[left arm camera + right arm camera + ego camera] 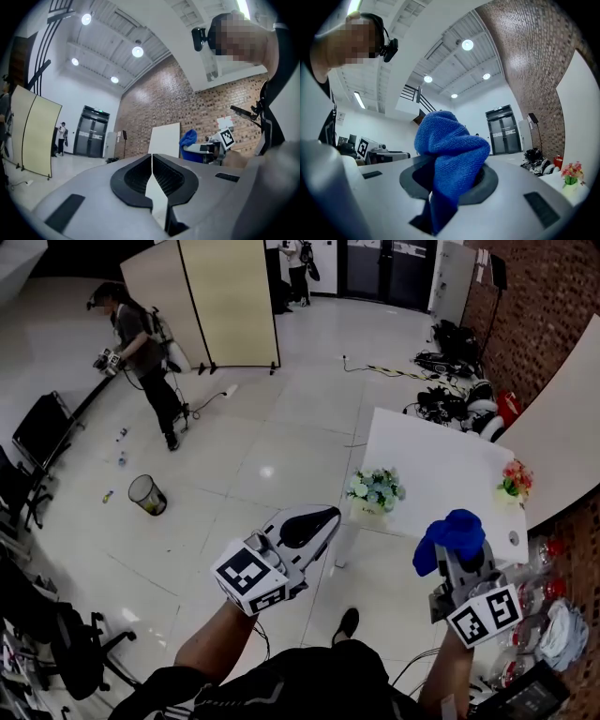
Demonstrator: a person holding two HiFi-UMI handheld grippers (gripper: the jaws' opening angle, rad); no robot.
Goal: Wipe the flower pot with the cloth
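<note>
right gripper (pixel 461 557) clamped on bunched cloth (pixel 453 533), left gripper (pixel 322 518) shut, empty; flower pot (pixel 372 509) sits at table (pixel 431 465) near edge, so an unbraced wipe could shove it off

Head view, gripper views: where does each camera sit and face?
Head view: on the person's head, steeply down at rectangular white table; both forearms, left claw, right claw show.
Left gripper view: on left claw, level toward red brick wall; shut jaws, person's upper body.
Right gripper view: on right claw, toward dark double doors; jaws shut on crumpled blue cloth.
Shared: doors, in both gripper views.
</note>
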